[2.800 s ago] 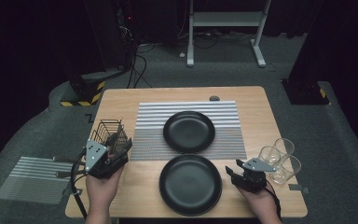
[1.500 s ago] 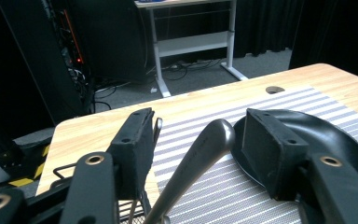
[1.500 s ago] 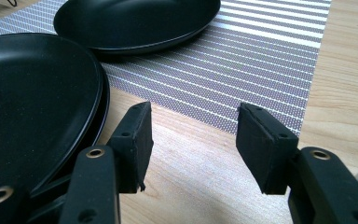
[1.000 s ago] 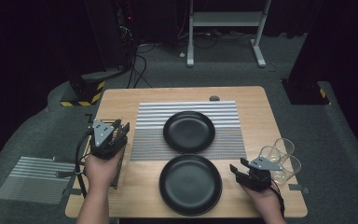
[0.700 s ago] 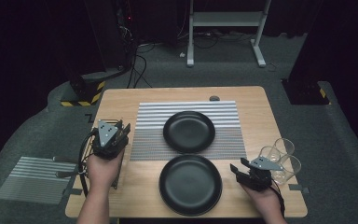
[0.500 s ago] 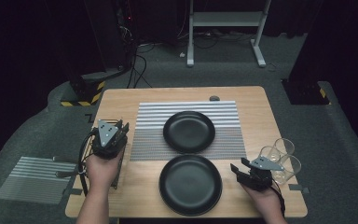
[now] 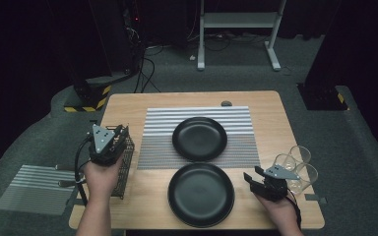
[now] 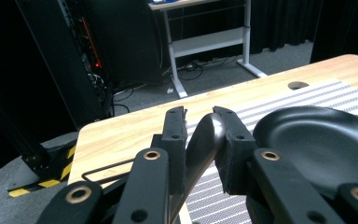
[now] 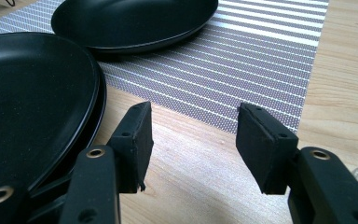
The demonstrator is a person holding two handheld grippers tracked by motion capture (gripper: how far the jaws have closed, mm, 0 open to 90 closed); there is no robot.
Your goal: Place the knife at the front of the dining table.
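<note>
No readable text, label, brand or number anywhere. Only one sign-like marking: yellow and black hazard stripes on the floor base left of the table, seen also in the left gripper view, without any words on them.

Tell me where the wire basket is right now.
In the high view the wire basket sits at the table's left edge, left of the striped mat, directly under the left tool.
</note>
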